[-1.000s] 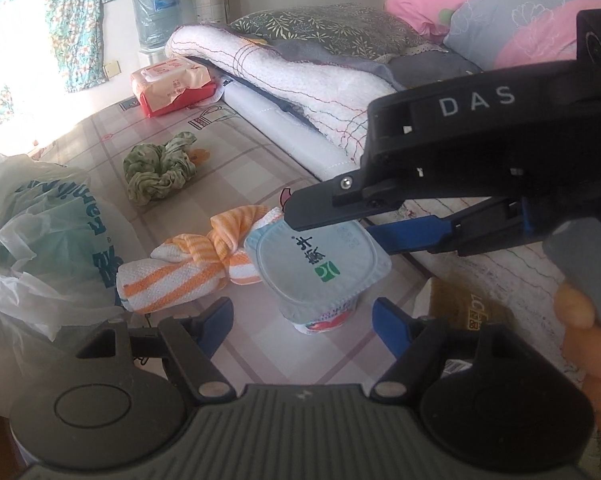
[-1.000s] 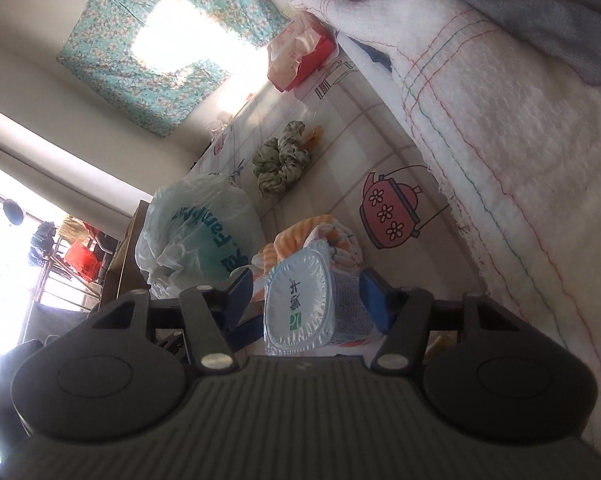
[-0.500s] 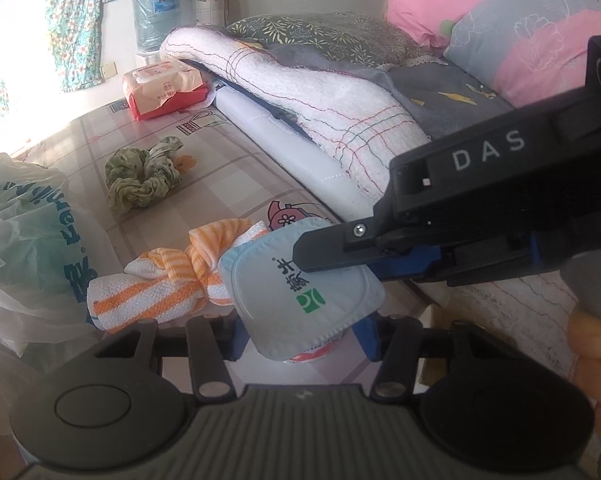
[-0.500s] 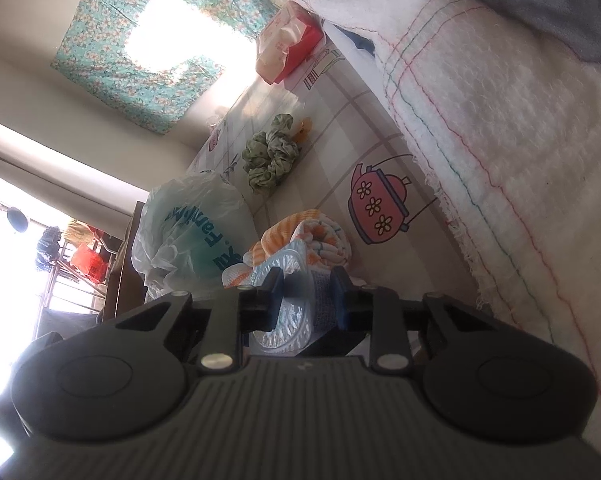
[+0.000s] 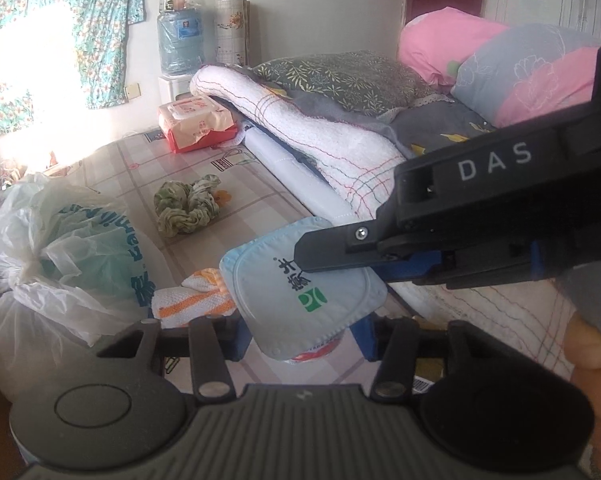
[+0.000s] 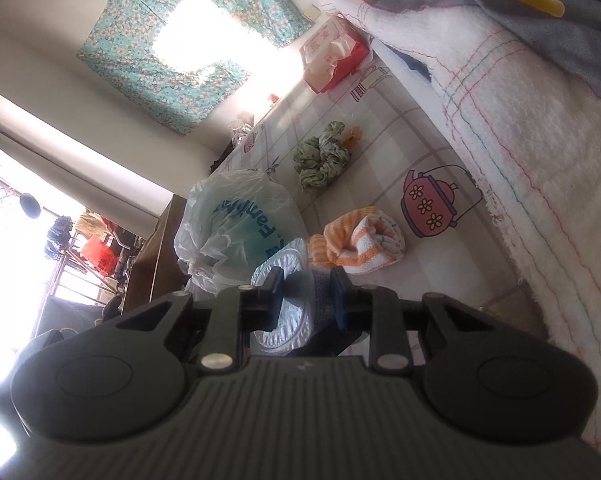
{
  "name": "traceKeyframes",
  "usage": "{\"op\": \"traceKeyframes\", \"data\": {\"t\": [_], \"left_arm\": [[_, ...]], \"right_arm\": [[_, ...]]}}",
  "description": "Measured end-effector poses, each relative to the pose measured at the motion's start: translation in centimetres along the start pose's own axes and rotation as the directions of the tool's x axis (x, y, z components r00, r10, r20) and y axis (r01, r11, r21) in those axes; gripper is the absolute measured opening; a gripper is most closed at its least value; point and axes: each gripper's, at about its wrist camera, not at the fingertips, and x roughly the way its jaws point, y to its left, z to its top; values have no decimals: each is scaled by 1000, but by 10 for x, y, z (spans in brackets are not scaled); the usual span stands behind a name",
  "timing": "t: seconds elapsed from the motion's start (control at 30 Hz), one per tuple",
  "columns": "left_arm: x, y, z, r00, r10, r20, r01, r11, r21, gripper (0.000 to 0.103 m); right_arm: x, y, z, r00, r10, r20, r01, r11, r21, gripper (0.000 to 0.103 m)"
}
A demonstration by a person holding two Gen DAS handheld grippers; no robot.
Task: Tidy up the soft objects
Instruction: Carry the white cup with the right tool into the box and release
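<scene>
- Left wrist view: the yogurt cup, foil lid tilted toward the camera, sits at lower centre, pinched by the right gripper, which enters from the right. The left gripper has its blue fingers spread on either side of the cup, apart from it. An orange-striped rolled towel lies left of the cup on the tablecloth; a green scrunchie lies above it, a plastic bag at left.
- Right wrist view: the right gripper at lower centre presses the yogurt cup between its pads. The rolled towel lies just above, the scrunchie higher, the bag at centre left, a white blanket at right.
</scene>
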Motion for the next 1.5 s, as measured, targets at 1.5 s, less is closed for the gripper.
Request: {"op": "traceKeyframes", "data": {"t": [1.5], "left_arm": [[-131,254,-97,979,133,-152,-197,784,-588,58]], "right_arm": [[205,282,-81,823,-92,-561,-226,852,-472,44]]}}
